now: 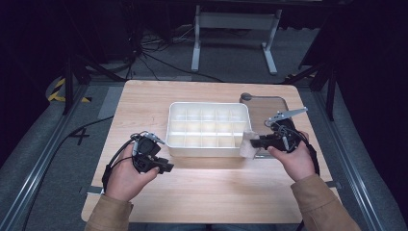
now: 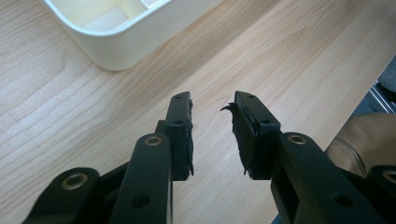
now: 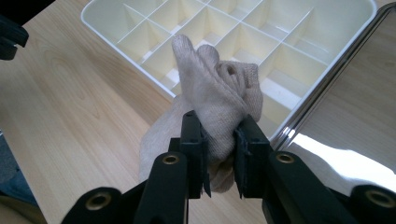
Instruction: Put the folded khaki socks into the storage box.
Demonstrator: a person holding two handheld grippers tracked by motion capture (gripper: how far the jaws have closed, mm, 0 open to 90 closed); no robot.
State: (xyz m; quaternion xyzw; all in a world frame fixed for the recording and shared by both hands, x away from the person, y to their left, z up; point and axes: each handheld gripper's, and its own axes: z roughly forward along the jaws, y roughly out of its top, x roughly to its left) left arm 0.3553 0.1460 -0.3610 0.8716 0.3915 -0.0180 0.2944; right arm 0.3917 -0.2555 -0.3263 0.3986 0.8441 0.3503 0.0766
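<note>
Beige sock (image 3: 212,100) is pinched bunched in the right gripper (image 3: 219,158) at the near right corner of the white divided tray (image 1: 192,144), likely bound for a cell, while the left gripper (image 2: 212,135) waits jaws spread (empty) over bare table (image 2: 70,116).

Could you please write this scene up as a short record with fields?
surface: wooden table
box: white divided box near the table's middle, its compartments empty
cloth: beige cloth, bunched, at the box's near right corner
right gripper: shut on the cloth
left gripper: open, nothing between its jaws, over bare table beside the box's near left corner
other: shiny metal tray right of the box
</note>
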